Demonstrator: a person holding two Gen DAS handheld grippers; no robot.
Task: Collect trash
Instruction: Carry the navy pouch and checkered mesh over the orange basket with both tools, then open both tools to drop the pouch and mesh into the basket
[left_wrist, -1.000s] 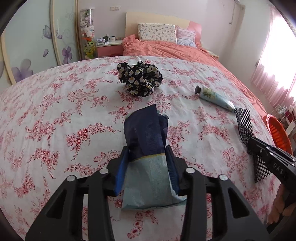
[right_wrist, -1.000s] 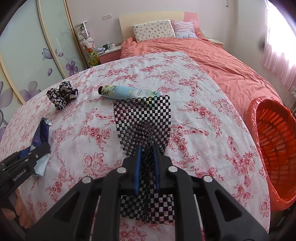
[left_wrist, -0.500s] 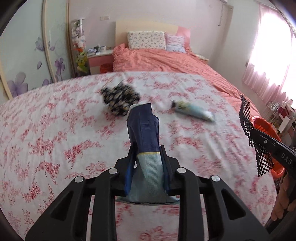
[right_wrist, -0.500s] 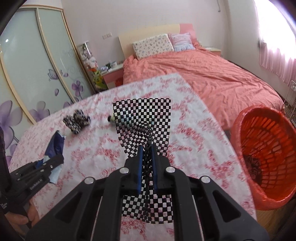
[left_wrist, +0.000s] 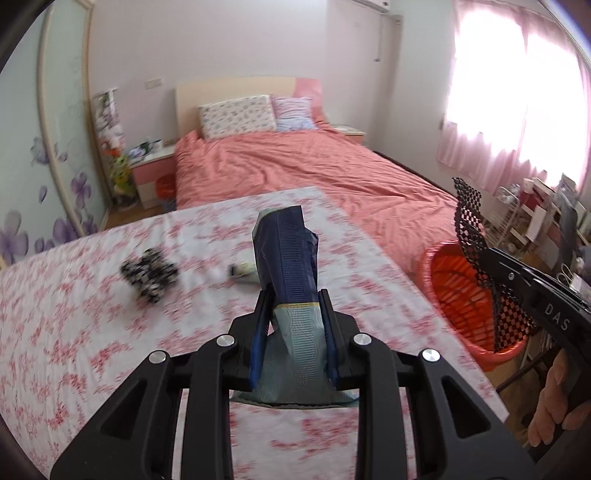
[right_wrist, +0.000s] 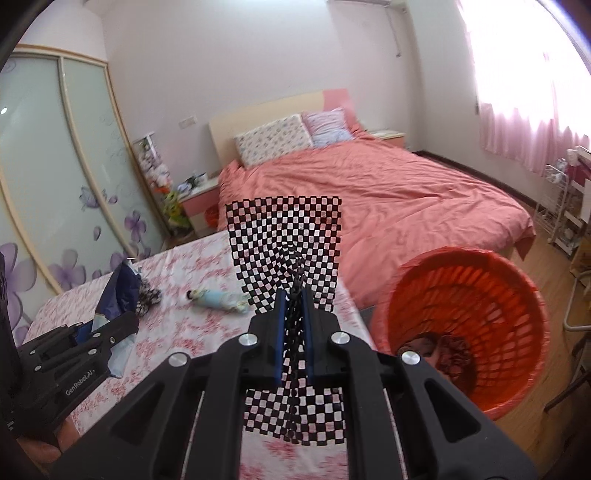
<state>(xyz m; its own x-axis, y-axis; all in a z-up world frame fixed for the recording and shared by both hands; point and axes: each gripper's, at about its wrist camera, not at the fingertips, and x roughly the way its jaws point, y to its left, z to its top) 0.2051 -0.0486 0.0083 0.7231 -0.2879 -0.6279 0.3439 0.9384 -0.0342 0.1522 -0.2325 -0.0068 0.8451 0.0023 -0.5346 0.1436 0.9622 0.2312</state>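
Two grippers are in view: the left gripper (left_wrist: 295, 325) and the right gripper (right_wrist: 293, 325). Each clamps one piece of trash, one dark blue wrapper (left_wrist: 290, 269) and one black-and-white checkered mesh sheet (right_wrist: 286, 240). Left of the orange basket (right_wrist: 517, 295), on the one floral-covered table (left_wrist: 74, 314), lie two loose items: one black-and-white scrunchie (left_wrist: 149, 275) and one pale blue tube (right_wrist: 218, 298). The basket itself is single; inside it sits what looks like one dark clump, though blur makes that count uncertain. Beyond the basket, one bed (right_wrist: 388, 192) carries two pillows (right_wrist: 273, 142).
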